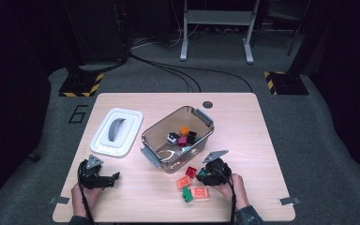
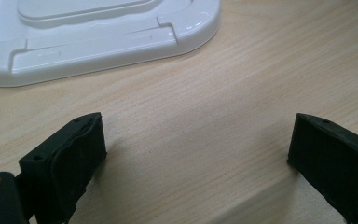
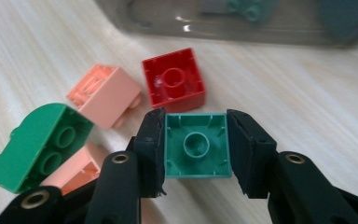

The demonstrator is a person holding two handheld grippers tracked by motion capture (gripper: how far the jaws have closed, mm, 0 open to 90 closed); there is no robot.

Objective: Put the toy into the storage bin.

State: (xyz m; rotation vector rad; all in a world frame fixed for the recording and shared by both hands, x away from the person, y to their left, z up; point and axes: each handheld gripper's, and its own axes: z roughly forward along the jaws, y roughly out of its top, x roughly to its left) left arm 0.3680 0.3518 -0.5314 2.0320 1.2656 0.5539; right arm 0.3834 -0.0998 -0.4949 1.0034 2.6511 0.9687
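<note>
**Ana:** Claws first: what is the right claw point(image 3: 196, 149) doing?

**Ben:** It is clamped on a teal brick point(image 3: 196, 145), one pad against each side wall. The brick lies hollow side toward the camera, just in front of the clear bin point(image 1: 155, 137).

**Ana:** And around it?

**Ben:** A red brick point(image 3: 173, 79) lies just beyond it, also hollow side up, nearly touching. A pale salmon brick point(image 3: 106, 95) is beside the red one, and a green brick point(image 3: 39, 145) sits tilted at the left edge of the right gripper view, propped on another salmon piece point(image 3: 77, 172), I think; that part is half hidden.

**Ana:** Left side?

**Ben:** The left claw point(image 2: 196, 154) stands wide apart over bare tabletop point(image 2: 223, 93), gripping nothing. The white lid point(image 2: 98, 37) lies flat just ahead of it.

**Ana:** Anything in the bin?

**Ben:** A few small bricks, orange point(image 1: 183, 131), magenta point(image 1: 182, 140) and black point(image 1: 192, 137), grouped near the middle. The bin sits askew on the tabletop, lid off, to the lid's right.
</note>
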